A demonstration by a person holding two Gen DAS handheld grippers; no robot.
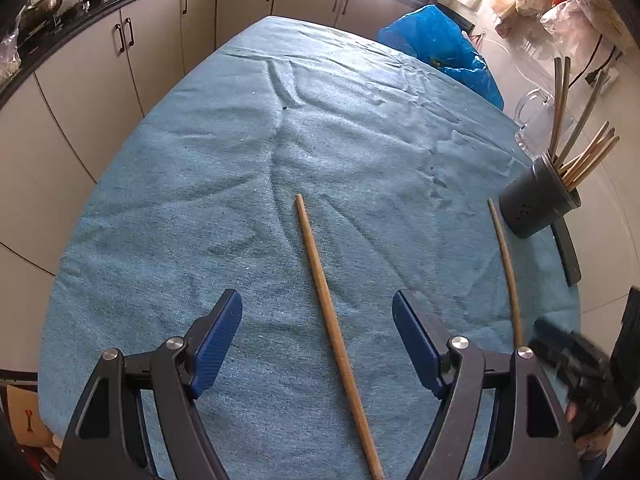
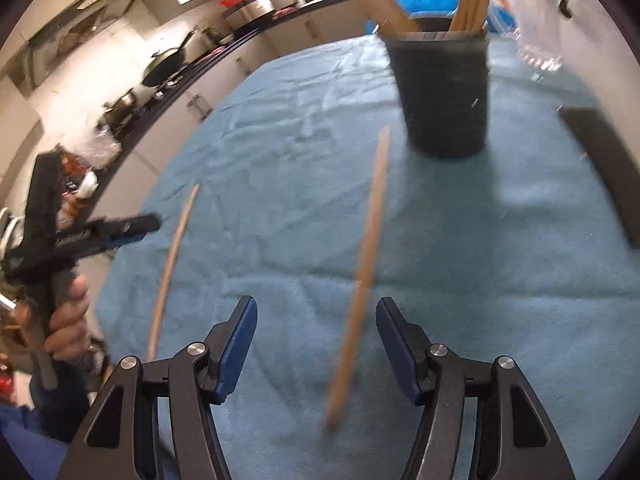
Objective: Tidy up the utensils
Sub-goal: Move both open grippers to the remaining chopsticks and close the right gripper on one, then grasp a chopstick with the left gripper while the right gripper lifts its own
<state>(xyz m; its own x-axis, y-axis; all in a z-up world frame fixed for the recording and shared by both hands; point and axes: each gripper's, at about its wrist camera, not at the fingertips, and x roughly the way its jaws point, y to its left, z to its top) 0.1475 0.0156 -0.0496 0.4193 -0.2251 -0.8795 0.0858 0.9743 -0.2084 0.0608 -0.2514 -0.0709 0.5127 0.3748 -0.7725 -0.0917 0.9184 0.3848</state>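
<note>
A counter covered with a wrinkled teal-blue cloth (image 1: 248, 168) carries the things. Two long, thin wooden chopsticks lie flat on it, well apart from each other and roughly parallel.

In the left wrist view, the left gripper (image 1: 318, 344) hangs over the cloth with its blue-padded fingers (image 1: 218, 340) spread wide. The first wooden chopstick (image 1: 334, 328) lies between them, running from near the bottom edge of the picture up toward the middle of the counter; neither pad touches it. The second wooden chopstick (image 1: 506, 264) lies to the right, its far tip near the base of a dark grey cylindrical utensil holder (image 1: 538, 204) standing upright at the counter's right edge. The holder contains several wooden chopsticks and a few grey metal handles, all leaning out to the right. A flat dark strip (image 1: 566, 252) lies just beside the holder at the counter's edge. Behind it stands a clear glass jug (image 1: 534, 120), and a blue plastic bag (image 1: 440, 48) sits at the far end of the counter.

In the right wrist view, which is blurred, the right gripper (image 2: 316, 344) has its fingers apart, and the second chopstick lies between them on the cloth, closer to the right pad, with no visible contact. The holder stands beyond the chopstick's far tip. At the left edge a person's hand (image 2: 68, 320) holds the handle of the left gripper.
</note>
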